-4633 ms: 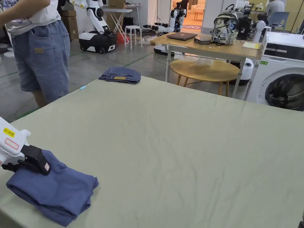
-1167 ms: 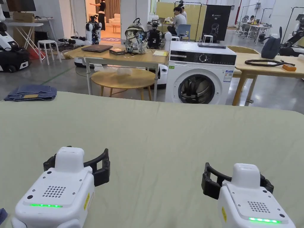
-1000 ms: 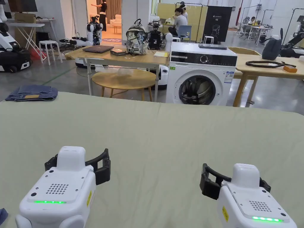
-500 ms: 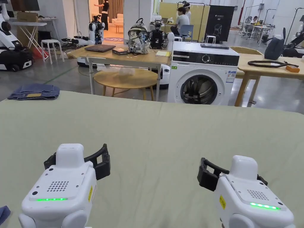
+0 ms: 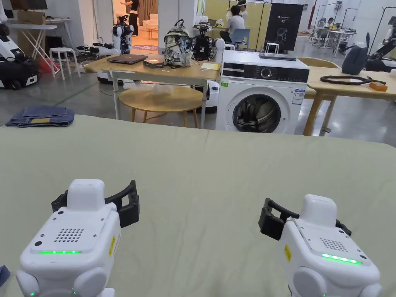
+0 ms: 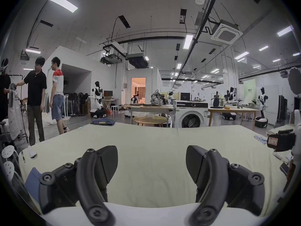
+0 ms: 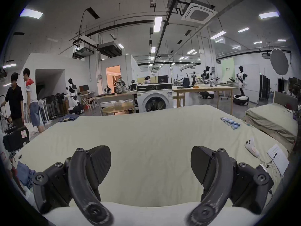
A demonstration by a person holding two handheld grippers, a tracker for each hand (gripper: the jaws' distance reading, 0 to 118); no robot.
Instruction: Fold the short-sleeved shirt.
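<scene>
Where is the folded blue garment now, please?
The folded blue garment lies at the table's near left corner, beside the left gripper.

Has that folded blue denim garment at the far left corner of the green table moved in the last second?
No. The folded blue denim garment lies at the same far-left corner of the green table; the camera shifted.

Folded jeans (image 5: 40,116) at far-left bed (image 5: 216,162) corner; washing machine (image 5: 261,92) beyond.

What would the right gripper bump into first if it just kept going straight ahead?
Probably nothing soon. The right gripper, jaws open, points across the bare green table cover. Beyond the far edge stands the washing machine, roughly in line, though depth is hard to judge.
</scene>
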